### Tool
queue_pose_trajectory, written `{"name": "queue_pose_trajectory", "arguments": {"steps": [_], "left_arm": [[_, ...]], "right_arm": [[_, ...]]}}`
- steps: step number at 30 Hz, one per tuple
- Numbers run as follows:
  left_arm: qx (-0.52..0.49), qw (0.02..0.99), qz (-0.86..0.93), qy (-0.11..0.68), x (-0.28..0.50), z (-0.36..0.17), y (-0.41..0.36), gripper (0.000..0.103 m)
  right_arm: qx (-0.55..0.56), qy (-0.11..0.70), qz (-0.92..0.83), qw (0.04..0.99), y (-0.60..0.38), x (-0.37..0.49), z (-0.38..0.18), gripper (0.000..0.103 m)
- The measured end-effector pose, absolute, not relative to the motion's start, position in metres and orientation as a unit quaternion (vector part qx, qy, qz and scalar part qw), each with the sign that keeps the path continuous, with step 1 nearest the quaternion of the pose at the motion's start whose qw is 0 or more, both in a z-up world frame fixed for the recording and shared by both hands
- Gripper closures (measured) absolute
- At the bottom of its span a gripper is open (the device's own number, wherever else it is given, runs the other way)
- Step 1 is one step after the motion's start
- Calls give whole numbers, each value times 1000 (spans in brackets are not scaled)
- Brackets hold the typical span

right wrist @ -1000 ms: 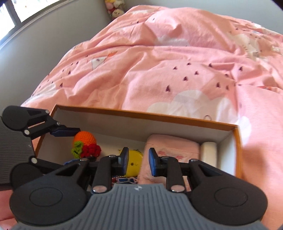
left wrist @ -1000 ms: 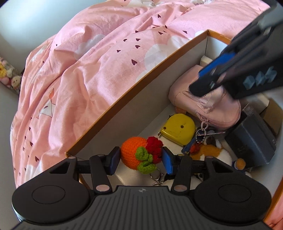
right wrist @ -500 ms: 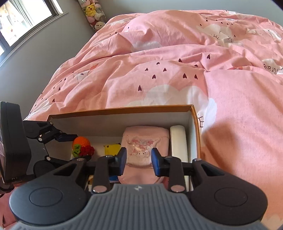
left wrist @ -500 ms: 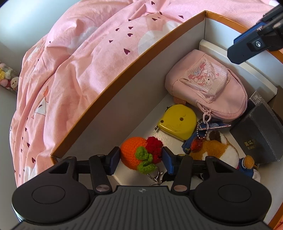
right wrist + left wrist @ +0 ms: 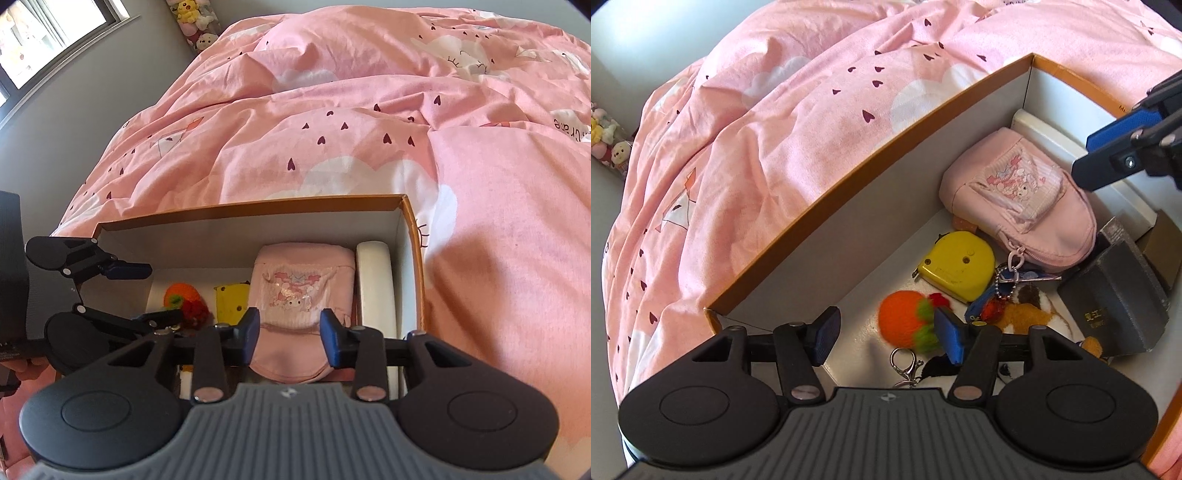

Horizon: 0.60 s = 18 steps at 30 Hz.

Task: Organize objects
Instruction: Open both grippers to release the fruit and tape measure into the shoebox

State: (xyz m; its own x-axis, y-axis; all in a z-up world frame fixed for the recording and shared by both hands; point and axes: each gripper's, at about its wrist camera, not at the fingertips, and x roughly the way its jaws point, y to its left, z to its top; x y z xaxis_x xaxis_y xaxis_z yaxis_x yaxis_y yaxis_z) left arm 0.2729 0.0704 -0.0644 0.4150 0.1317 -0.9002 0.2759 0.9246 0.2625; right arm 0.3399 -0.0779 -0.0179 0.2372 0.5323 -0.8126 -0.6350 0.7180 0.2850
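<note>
An orange crochet keychain [image 5: 905, 321] with green and red bits lies blurred in the left corner of the orange-rimmed box [image 5: 871, 162]. It sits between the fingers of my left gripper [image 5: 888, 338], whose jaws are opening; the left pad stands clear of it. In the right wrist view the keychain [image 5: 183, 295] shows beside my left gripper [image 5: 146, 295]. My right gripper [image 5: 291, 338] hovers over a pink pouch [image 5: 299, 291], its jaws opening with nothing pressed between the pads. One of its blue fingers [image 5: 1108, 158] shows above the pouch [image 5: 1015, 199].
The box also holds a yellow tape measure [image 5: 955, 264], a bunch of keys [image 5: 1008, 280], a calico plush [image 5: 1027, 314], a black case [image 5: 1115, 306] and a long white item [image 5: 375, 291]. It rests on a pink duvet [image 5: 369, 129]. Plush toys [image 5: 195, 22] stand by the wall.
My left jaws widened and let go of the orange keychain, which dropped slightly. My right gripper swung right to over the pink pouch and its jaws spread.
</note>
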Motion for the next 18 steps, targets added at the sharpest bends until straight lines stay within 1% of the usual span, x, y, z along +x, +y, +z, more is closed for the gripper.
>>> {"name": "queue_pose_trajectory", "arguments": {"steps": [4,8,10,18], "left_arm": [[184,835,-42,517,261,-47,66,35],[148,863,-12,484,244,-23,62,35],[121,878,7,462,234,-8,60,35],[37,919,34,392,180,43,48,35]], "right_arm": [[-58,490,378,784,-76,333,-14,64],[-68,477,386,787,-78,321,-4,63],[-76,464,390,792,-79,312,3,59],[-88,399,403,819,-96,272,40,55]]}}
